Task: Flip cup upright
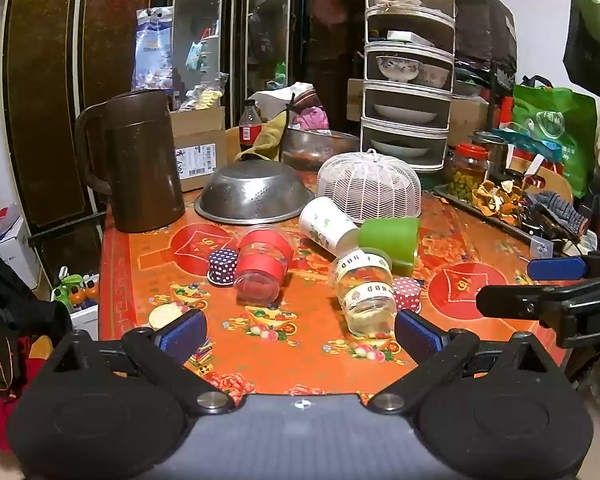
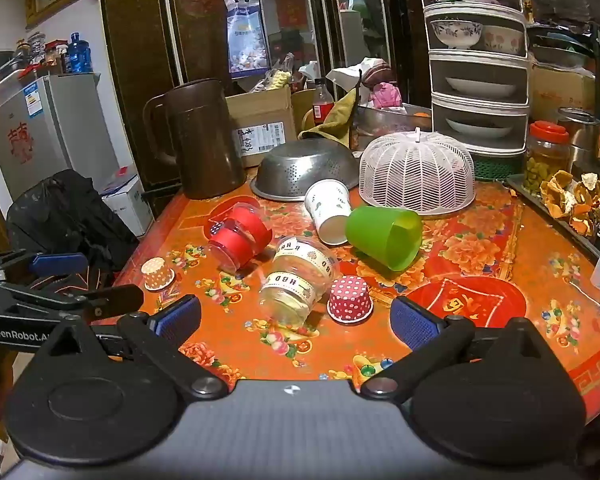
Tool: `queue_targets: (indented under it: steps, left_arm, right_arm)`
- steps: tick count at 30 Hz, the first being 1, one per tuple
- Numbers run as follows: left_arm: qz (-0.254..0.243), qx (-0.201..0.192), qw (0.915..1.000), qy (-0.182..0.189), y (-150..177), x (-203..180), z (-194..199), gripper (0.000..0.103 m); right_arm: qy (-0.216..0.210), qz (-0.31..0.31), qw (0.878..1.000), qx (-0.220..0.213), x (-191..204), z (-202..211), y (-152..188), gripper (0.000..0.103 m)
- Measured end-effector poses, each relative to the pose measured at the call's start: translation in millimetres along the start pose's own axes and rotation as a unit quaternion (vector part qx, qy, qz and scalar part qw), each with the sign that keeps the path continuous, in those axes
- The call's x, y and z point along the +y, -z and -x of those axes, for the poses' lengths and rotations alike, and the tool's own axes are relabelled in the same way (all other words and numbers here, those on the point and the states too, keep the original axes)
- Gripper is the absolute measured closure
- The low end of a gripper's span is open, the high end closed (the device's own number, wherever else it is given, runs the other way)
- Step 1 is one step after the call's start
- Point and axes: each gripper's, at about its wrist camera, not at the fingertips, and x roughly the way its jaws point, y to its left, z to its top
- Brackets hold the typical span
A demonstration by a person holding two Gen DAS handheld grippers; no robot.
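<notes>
Several cups lie on their sides on the red flowered table [image 1: 320,320]: a clear cup with red bands [image 1: 262,266] [image 2: 240,236], a clear cup with "HBD" tape [image 1: 366,288] [image 2: 298,276], a white paper cup [image 1: 328,228] [image 2: 328,210] and a green plastic cup [image 1: 392,240] [image 2: 384,236]. Small dotted paper cups stand mouth down: blue [image 1: 223,266], red [image 1: 407,294] [image 2: 349,299], orange [image 2: 157,273]. My left gripper [image 1: 300,338] is open and empty at the near table edge. My right gripper [image 2: 296,322] is open and empty, just short of the HBD cup.
At the back stand a brown jug [image 1: 140,164], an upturned steel colander [image 1: 254,192], a white mesh food cover [image 1: 370,188], a tiered dish rack [image 1: 408,68] and a pickle jar [image 1: 470,168]. A tray of peels [image 1: 500,200] lines the right edge.
</notes>
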Motion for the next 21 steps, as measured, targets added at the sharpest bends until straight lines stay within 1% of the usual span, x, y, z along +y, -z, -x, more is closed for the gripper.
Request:
queue_targets:
  steps: [2, 4, 9, 11, 21]
  left_arm:
    - [0.001, -0.001, 1.0, -0.002, 0, 0, 1, 0.002]
    - [-0.008, 0.001, 0.9999, 0.007, 1, -1, 2, 0.002]
    - [-0.01, 0.005, 0.9999, 0.011, 3, -5, -6, 0.002]
    - [-0.01, 0.004, 0.9999, 0.011, 4, -5, -3, 0.002]
    - [-0.005, 0.027, 0.9996, 0.009, 10, -12, -11, 0.002]
  right_arm:
    - [-0.002, -0.005, 1.0, 0.001, -1, 1, 0, 0.001]
    - [-0.002, -0.005, 1.0, 0.0, -2, 2, 0, 0.001]
    - [-0.001, -0.005, 1.0, 0.0, -5, 4, 0, 0.001]
    - [0.0, -0.005, 1.0, -0.001, -11, 6, -2, 0.001]
    - [0.003, -0.006, 1.0, -0.004, -9, 10, -2, 0.001]
